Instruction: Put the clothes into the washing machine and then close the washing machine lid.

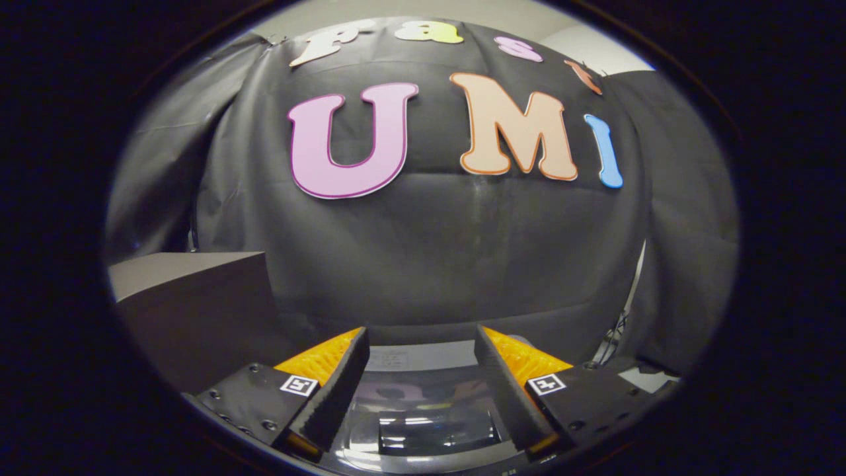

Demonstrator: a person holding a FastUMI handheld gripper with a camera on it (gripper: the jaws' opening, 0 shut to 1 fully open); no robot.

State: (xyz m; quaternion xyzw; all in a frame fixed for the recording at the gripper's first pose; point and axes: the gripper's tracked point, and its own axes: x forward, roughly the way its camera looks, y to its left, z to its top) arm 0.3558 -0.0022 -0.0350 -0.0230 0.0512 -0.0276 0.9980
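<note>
The gripper (pixel 422 344) has its two black-and-orange fingers (pixel 330 383) spread apart and empty, held just above the washing machine (pixel 423 360), whose glossy dark lid (pixel 436 430) lies flat between and below them, with a grey box (pixel 198 297) to the left and black cloth wall (pixel 429 251) beyond.

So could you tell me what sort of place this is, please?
Likely a staged test booth: black cloth wall, a grey box, and a glossy washer lid under the open tongs.

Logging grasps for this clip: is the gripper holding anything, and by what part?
Nothing. The gripper has its jaws open and empty above the washing machine lid.
</note>
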